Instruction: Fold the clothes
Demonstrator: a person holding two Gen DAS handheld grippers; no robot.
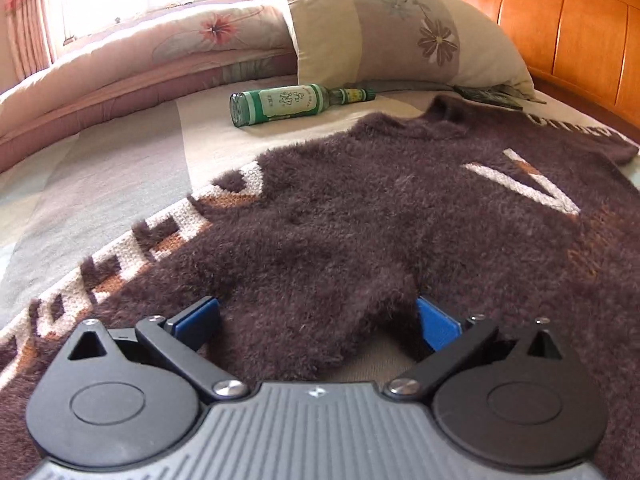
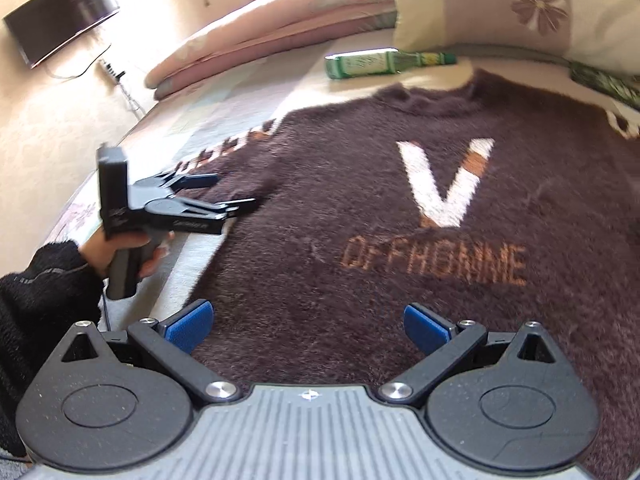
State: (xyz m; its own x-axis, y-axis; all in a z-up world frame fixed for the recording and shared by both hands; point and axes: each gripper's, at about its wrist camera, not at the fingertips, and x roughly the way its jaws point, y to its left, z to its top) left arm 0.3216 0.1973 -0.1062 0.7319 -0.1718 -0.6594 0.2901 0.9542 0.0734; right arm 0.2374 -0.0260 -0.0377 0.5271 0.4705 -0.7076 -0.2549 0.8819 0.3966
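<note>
A fuzzy dark brown sweater [image 1: 360,220] lies spread front-up on the bed, its neck toward the pillows. In the right wrist view the sweater [image 2: 360,200] shows a white V and orange lettering on the chest. My left gripper [image 1: 318,322] is open, and a fold of the sweater's edge lies between its blue pads [image 1: 200,320]. The right wrist view shows that left gripper [image 2: 234,192] at the sweater's left side near the sleeve, held by a hand [image 2: 120,246] in a dark sleeve. My right gripper [image 2: 308,326] is open low over the sweater's hem, with nothing gripped.
A green glass bottle [image 1: 296,106] lies on the bedsheet just beyond the collar. A flowered pillow [image 1: 400,28] leans on the wooden headboard [image 1: 560,28]. A rolled quilt [image 1: 132,60] runs along the far side. A wall television [image 2: 60,16] hangs beyond the bed's left edge.
</note>
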